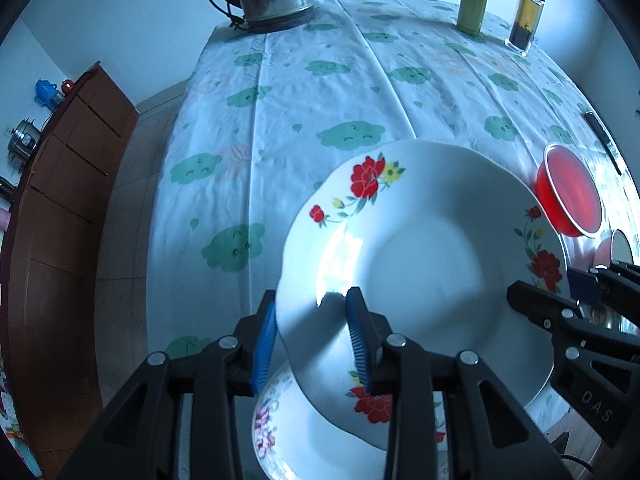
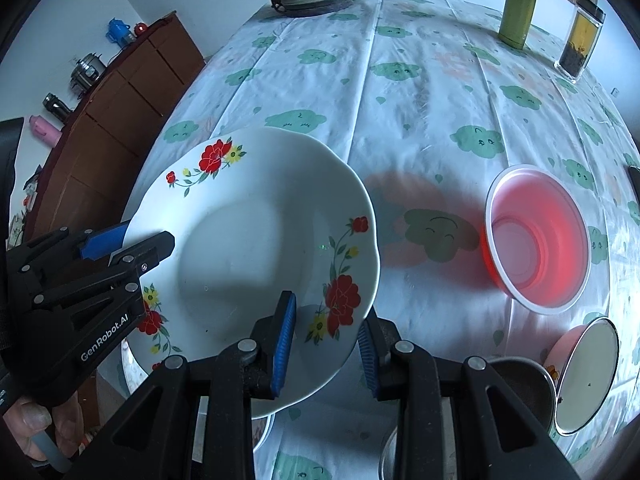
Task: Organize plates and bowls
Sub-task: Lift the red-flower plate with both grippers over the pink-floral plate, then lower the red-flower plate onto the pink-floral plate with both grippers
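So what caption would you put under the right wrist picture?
Two hand-held grippers, right and left, hold a flowered plate above the tablecloth, beside a red bowl.

Cool daylight, glare on plate [image 1: 340, 256] (fisheye-warped edges).

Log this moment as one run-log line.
left tool: shut on plate rim | right tool: shut on opposite rim | flowered plate: lifted, tilted, above another dish | red bowl: on table, untouched
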The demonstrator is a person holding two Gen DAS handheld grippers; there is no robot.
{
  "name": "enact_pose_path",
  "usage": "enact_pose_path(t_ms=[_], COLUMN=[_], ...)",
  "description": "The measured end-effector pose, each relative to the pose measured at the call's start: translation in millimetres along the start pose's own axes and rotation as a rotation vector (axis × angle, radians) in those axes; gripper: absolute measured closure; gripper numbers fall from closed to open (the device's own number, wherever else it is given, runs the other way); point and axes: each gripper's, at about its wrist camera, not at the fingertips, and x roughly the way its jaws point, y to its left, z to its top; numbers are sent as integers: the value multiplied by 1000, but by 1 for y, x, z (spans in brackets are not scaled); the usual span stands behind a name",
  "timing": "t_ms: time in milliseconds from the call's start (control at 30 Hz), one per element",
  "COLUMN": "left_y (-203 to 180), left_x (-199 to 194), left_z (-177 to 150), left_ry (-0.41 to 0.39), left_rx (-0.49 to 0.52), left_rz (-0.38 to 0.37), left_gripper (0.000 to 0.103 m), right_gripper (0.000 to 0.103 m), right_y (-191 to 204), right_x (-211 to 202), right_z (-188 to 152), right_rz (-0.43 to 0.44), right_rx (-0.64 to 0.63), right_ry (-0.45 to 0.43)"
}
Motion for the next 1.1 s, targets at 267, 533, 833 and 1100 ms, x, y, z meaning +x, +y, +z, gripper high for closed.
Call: enact_pose_path(t_ms=[267, 533, 833, 1100], left_y=[0, 2, 6, 9], left_x=[-10, -12, -15, -15], left_z=[-19, -32, -42, -51], left_ry=[2, 13, 23, 37], left_rx=[-25, -47, -68, -89], left_rz=[17, 30, 43, 54], left_gripper=[71, 71, 71, 70], right_gripper=[71, 71, 71, 71], right_y=[5, 10, 16, 21], right_x=[-6, -6, -6, -5], right_z=[-13, -22, -29, -34], right_rz=[18, 31, 45, 56], right_rx=[-35, -61, -88, -112], right_ry=[-2, 5, 11, 19])
